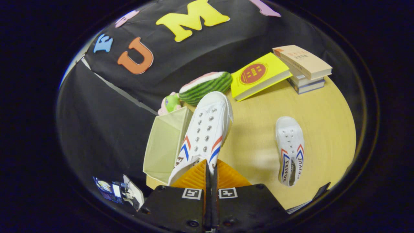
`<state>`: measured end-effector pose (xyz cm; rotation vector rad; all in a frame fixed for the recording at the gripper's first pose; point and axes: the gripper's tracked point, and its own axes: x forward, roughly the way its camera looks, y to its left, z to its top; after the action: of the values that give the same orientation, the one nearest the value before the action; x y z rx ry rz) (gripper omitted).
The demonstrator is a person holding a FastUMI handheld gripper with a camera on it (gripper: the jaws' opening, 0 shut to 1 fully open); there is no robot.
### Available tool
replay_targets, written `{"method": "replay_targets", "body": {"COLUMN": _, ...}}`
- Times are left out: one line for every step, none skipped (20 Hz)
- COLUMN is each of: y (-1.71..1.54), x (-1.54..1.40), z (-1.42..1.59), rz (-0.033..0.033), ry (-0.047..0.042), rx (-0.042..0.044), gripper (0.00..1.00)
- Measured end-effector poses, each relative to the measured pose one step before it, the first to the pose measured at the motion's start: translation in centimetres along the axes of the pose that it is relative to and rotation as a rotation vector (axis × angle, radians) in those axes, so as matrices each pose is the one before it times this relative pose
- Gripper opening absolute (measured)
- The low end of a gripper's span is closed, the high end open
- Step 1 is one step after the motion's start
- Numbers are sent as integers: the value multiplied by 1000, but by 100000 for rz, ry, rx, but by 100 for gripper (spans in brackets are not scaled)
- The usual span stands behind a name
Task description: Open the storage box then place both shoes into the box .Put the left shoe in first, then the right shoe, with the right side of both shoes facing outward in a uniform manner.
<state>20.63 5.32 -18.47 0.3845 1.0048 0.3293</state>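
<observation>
White shoe (207, 129) with red-blue stripes is pinched at its heel collar between the orange fingers (194, 177) of the gripper (211, 176), jaws nearly closed on the fabric, toe pointing to 12 o'clock, held raised over the table's edge next to the open pale-green storage box (165, 145) at 9 o'clock of it. Second shoe (290, 149) lies flat on the wooden table (258, 155) at 3 o'clock, well apart. Beyond at 12: watermelon plush (207, 84), green toy (170, 103); at 1–2 o'clock a yellow book (258, 76) leaning on a book stack (304, 69).
</observation>
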Motion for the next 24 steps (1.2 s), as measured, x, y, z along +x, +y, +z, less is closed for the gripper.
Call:
{"method": "replay_targets", "body": {"y": 1343, "x": -233, "z": 170, "rz": 976, "ry": -553, "rx": -1414, "gripper": 6}}
{"method": "replay_targets", "body": {"y": 1294, "x": -138, "z": 337, "rz": 632, "ry": -1015, "rx": -1338, "gripper": 6}}
{"method": "replay_targets", "body": {"y": 1215, "x": 3, "z": 292, "rz": 577, "ry": -1158, "rx": -985, "gripper": 6}}
{"method": "replay_targets", "body": {"y": 1299, "x": 141, "z": 177, "rz": 837, "ry": -1080, "rx": 19, "gripper": 6}}
{"method": "replay_targets", "body": {"y": 1380, "x": 315, "z": 47, "rz": 1290, "ry": -794, "rx": -206, "gripper": 6}}
{"method": "replay_targets", "body": {"y": 1471, "x": 723, "z": -14, "rz": 1663, "ry": -384, "rx": -705, "gripper": 6}}
{"method": "replay_targets", "body": {"y": 1132, "x": 640, "z": -297, "rz": 1511, "ry": 269, "rx": -516, "gripper": 6}}
{"method": "replay_targets", "body": {"y": 1146, "x": 942, "z": -355, "rz": 1501, "ry": 512, "rx": 113, "gripper": 6}}
{"method": "replay_targets", "body": {"y": 1044, "x": 939, "z": -379, "rz": 1171, "ry": 483, "rx": 331, "gripper": 6}}
{"method": "replay_targets", "body": {"y": 881, "x": 1090, "z": 38, "rz": 470, "ry": -1264, "rx": 339, "gripper": 6}}
{"method": "replay_targets", "body": {"y": 456, "x": 1200, "z": -69, "rz": -553, "ry": -1689, "rx": 323, "gripper": 6}}
{"method": "replay_targets", "body": {"y": 382, "x": 1054, "z": -410, "rz": -979, "ry": -289, "rx": -122, "gripper": 6}}
{"method": "replay_targets", "body": {"y": 452, "x": 1232, "z": -614, "rz": -506, "ry": 306, "rx": -591, "gripper": 6}}
{"method": "replay_targets", "body": {"y": 512, "x": 1286, "z": -756, "rz": 215, "ry": 1207, "rx": -251, "gripper": 6}}
{"method": "replay_targets", "body": {"y": 655, "x": 1256, "z": -938, "rz": 770, "ry": 1763, "rx": 670, "gripper": 6}}
{"method": "replay_targets", "body": {"y": 462, "x": 951, "z": -678, "rz": 971, "ry": 1667, "rx": 748, "gripper": 6}}
{"method": "replay_targets", "body": {"y": 467, "x": 1015, "z": -577, "rz": 1323, "ry": 1464, "rx": 1231, "gripper": 6}}
{"method": "replay_targets", "body": {"y": 216, "x": 845, "z": -392, "rz": 604, "ry": 1054, "rx": 849, "gripper": 6}}
{"method": "replay_targets", "body": {"y": 3, "x": 934, "z": -350, "rz": 149, "ry": 644, "rx": 1058, "gripper": 6}}
{"method": "replay_targets", "body": {"y": -91, "x": 803, "z": -293, "rz": -909, "ry": 615, "rx": 945, "gripper": 6}}
{"method": "replay_targets", "body": {"y": -47, "x": 601, "z": -49, "rz": -489, "ry": -157, "rx": 762, "gripper": 6}}
{"method": "replay_targets", "body": {"y": -128, "x": 347, "z": 15, "rz": -681, "ry": -310, "rx": 775, "gripper": 6}}
{"method": "replay_targets", "body": {"y": 681, "x": -124, "z": -338, "rz": 1800, "ry": -209, "rx": 1286, "gripper": 6}}
{"method": "replay_targets", "body": {"y": 1029, "x": -455, "z": 263, "rz": 4539, "ry": -1806, "rx": 2409, "gripper": 14}}
